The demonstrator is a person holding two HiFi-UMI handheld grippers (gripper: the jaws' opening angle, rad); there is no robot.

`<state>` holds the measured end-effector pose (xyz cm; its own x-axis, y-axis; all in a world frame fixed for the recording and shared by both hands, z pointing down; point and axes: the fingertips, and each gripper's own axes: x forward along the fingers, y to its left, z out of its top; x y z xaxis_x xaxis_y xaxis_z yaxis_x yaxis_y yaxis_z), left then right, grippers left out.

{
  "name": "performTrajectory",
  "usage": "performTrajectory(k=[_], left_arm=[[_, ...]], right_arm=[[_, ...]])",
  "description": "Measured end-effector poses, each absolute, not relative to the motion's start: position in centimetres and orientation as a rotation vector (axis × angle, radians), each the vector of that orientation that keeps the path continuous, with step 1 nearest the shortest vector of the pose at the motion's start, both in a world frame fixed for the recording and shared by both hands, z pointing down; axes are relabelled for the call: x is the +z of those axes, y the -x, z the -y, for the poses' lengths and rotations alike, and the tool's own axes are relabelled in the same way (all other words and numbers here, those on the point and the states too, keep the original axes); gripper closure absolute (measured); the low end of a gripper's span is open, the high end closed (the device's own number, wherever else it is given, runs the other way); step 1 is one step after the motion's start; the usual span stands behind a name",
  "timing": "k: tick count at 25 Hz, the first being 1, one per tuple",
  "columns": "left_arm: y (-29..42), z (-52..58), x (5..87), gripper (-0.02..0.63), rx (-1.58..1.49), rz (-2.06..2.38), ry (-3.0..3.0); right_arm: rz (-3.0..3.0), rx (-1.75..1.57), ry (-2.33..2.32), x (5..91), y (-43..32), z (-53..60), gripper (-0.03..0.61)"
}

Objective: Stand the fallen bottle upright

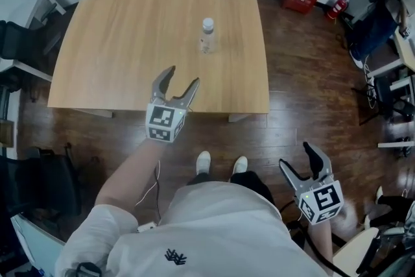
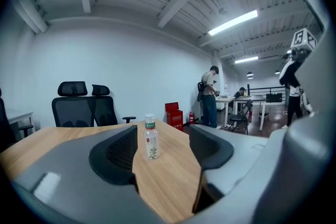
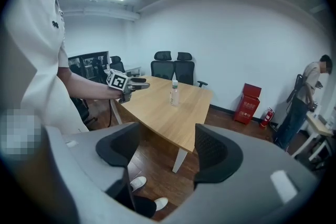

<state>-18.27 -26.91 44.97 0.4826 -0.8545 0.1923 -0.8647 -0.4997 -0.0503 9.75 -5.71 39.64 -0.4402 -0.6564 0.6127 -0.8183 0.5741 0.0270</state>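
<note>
Bottle (image 1: 207,35) stands upright, cap uppermost, on the table (image 1: 110,48) in the upper centre of the head view. It is unsupported, so the task is judged complete. Left gripper (image 1: 182,78), just below frame centre over the table's near edge, points almost level at the bottle and well apart from it, jaws spread and empty. Right gripper (image 1: 296,156), lower right over the floor, is angled downward, jaws likewise spread with nothing between them.

Bottle (image 1: 207,35) stands upright on the table (image 1: 117,55), beyond left tool (image 1: 183,75).
</note>
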Motion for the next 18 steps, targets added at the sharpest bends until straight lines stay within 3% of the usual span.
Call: performTrajectory(k=[7, 12, 18], left_arm=[[17.8, 12.5, 40.9, 0.319, 0.26, 1.566, -2.692], [14.1, -1.1, 36.9, 0.322, 0.152, 1.654, -2.718], [9.3, -14.7, 36.6, 0.333, 0.232, 1.571, -2.671]], right_arm=[[2.356, 0.255, -1.12, 38.5, -9.5, 0.9, 0.244], [2.479, 0.233, -1.026, 40.1, -10.4, -6.8, 0.242], [2.565, 0.283, -0.893, 42.1, -11.4, -16.1, 0.242]])
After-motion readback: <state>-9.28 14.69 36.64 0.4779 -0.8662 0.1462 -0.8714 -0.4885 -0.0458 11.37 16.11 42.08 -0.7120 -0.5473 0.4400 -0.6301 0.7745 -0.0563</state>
